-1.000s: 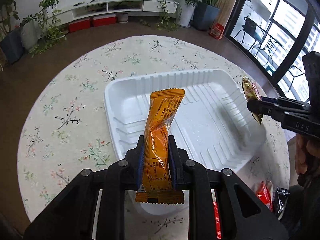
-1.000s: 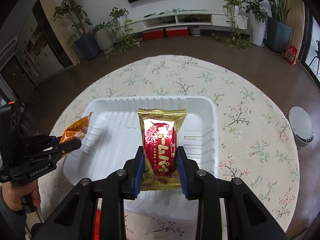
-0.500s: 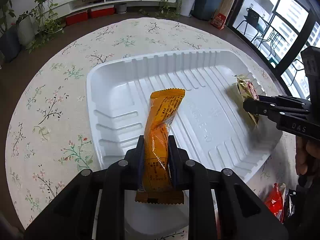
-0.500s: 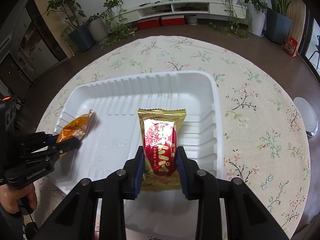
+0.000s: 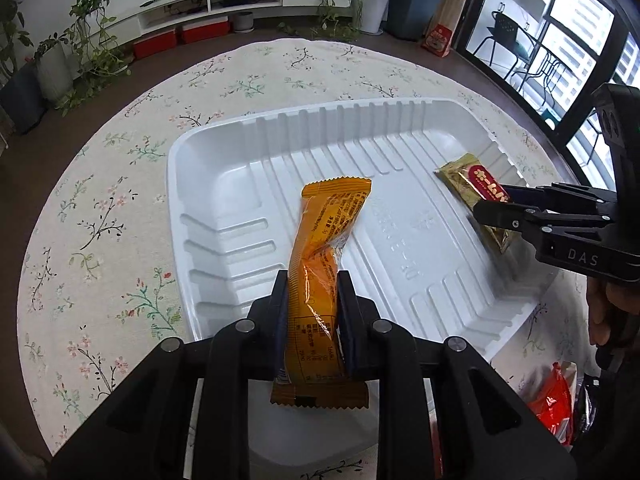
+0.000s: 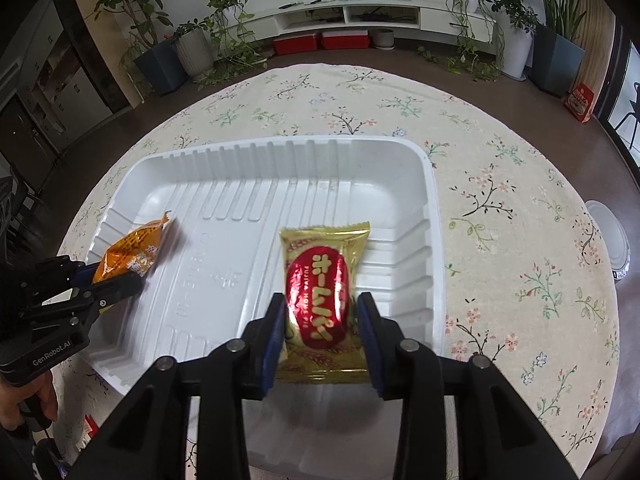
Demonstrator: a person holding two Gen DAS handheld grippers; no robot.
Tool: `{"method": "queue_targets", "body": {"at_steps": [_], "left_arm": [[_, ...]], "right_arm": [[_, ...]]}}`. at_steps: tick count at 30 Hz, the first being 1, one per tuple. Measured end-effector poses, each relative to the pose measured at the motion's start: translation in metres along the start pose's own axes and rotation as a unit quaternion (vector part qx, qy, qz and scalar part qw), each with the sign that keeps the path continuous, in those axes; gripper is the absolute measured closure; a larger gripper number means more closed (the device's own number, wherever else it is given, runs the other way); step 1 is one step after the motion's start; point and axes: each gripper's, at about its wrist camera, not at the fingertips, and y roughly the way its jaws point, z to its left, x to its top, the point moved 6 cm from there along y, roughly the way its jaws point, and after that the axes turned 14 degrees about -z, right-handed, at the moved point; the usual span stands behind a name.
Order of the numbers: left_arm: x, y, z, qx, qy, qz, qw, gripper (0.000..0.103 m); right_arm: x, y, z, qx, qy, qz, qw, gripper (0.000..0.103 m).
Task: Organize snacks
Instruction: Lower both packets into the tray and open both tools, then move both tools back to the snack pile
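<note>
A white ribbed plastic tray (image 5: pixel 224 184) (image 6: pixel 434 240) lies on a round table with a floral cloth. My left gripper (image 5: pixel 312 280) is shut on a long orange snack packet (image 5: pixel 324 240), held over the tray's near left part; it also shows in the right wrist view (image 6: pixel 132 248). My right gripper (image 6: pixel 320 300) is shut on a gold and red snack packet (image 6: pixel 320 288), held low over the tray's right side; it also shows in the left wrist view (image 5: pixel 476 188).
A red snack packet (image 5: pixel 552 400) and a dark one lie on the table near the tray's near right corner. A white round lid (image 6: pixel 612 240) sits at the table's right edge. Plants and a low white shelf stand beyond the table.
Both grippers have moved forward and down over the tray with their packets. The tray now fills more of both views.
</note>
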Motion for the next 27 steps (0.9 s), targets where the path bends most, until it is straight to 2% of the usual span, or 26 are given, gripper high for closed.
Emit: {"method": "queue_targets", "body": {"at_steps": [2, 10, 11, 14, 16, 17, 18, 22, 23, 27], "left_arm": [[0.000, -0.001, 0.000, 0.000, 0.000, -0.001, 1.0000, 0.082], [0.005, -0.016, -0.002, 0.002, 0.001, -0.020, 0.9998, 0.078], [0.007, -0.022, -0.001, 0.002, -0.001, -0.025, 0.9997, 0.073], [0.012, -0.042, 0.005, 0.007, -0.011, -0.044, 0.9990, 0.039], [0.013, -0.060, 0.007, 0.002, -0.019, -0.057, 0.9982, 0.038], [0.012, -0.072, 0.009, 0.003, -0.024, -0.064, 0.9976, 0.034], [0.010, -0.084, 0.010, 0.003, -0.031, -0.072, 0.9969, 0.025], [-0.007, -0.139, 0.014, -0.002, -0.054, -0.112, 0.9922, 0.008], [-0.013, -0.151, 0.015, 0.000, -0.060, -0.122, 0.9908, 0.000], [-0.051, -0.211, 0.009, 0.016, -0.064, -0.183, 0.9809, 0.000]], "right_arm": [[-0.001, -0.001, 0.000, 0.000, -0.001, 0.000, 1.000, 0.053], [0.004, -0.013, -0.002, 0.013, 0.010, -0.018, 1.000, 0.050], [0.006, -0.017, -0.002, 0.017, 0.010, -0.025, 0.999, 0.046], [0.013, -0.031, -0.001, 0.027, 0.010, -0.051, 0.998, 0.040], [0.018, -0.041, 0.001, 0.033, 0.007, -0.070, 0.997, 0.039], [0.020, -0.047, 0.000, 0.035, 0.006, -0.082, 0.996, 0.036], [0.022, -0.054, 0.000, 0.035, 0.006, -0.094, 0.995, 0.034], [0.028, -0.085, -0.003, 0.036, 0.007, -0.147, 0.988, 0.028], [0.029, -0.096, -0.003, 0.036, 0.010, -0.163, 0.986, 0.025], [0.025, -0.136, -0.002, 0.045, 0.029, -0.216, 0.975, 0.017]]}}
